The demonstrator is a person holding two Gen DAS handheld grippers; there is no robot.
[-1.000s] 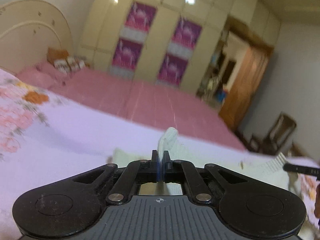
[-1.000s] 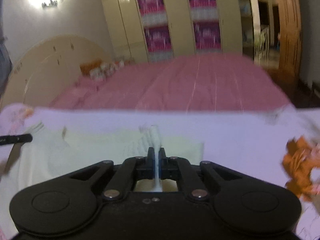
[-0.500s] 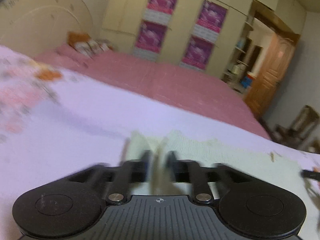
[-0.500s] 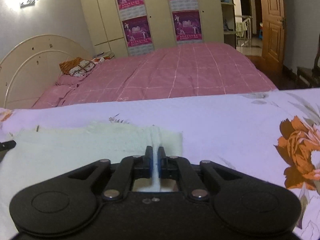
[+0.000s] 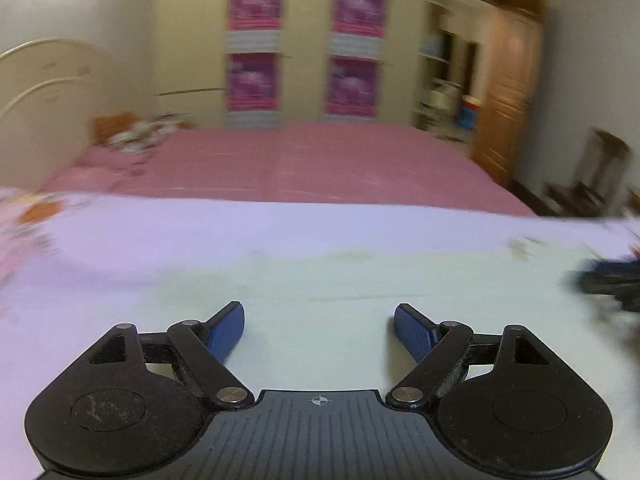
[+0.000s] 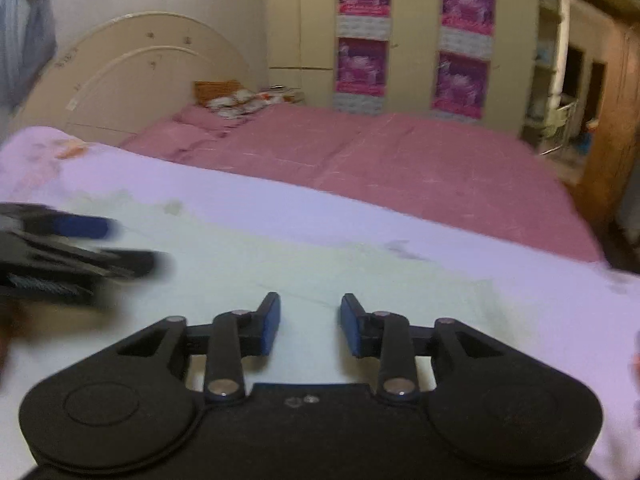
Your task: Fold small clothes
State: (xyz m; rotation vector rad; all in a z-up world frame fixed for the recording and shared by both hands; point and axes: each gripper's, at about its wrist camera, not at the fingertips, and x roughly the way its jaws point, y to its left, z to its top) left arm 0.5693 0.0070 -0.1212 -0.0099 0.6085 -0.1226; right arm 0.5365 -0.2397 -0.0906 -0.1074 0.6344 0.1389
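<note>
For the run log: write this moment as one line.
left tool: open, empty | right tool: open, empty | pale green garment: flat on lilac sheet, ungripped

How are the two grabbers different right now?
The left gripper has its jaws spread wide; the right gripper has a narrower gap. In the right view the left gripper is blurred; the right looks sharp. Both are open, empty, above the pale garment.

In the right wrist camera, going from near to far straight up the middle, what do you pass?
right gripper, jaws open → pale green garment lying flat → lavender floral sheet → pink bedspread → cream wardrobe with magenta posters
</note>
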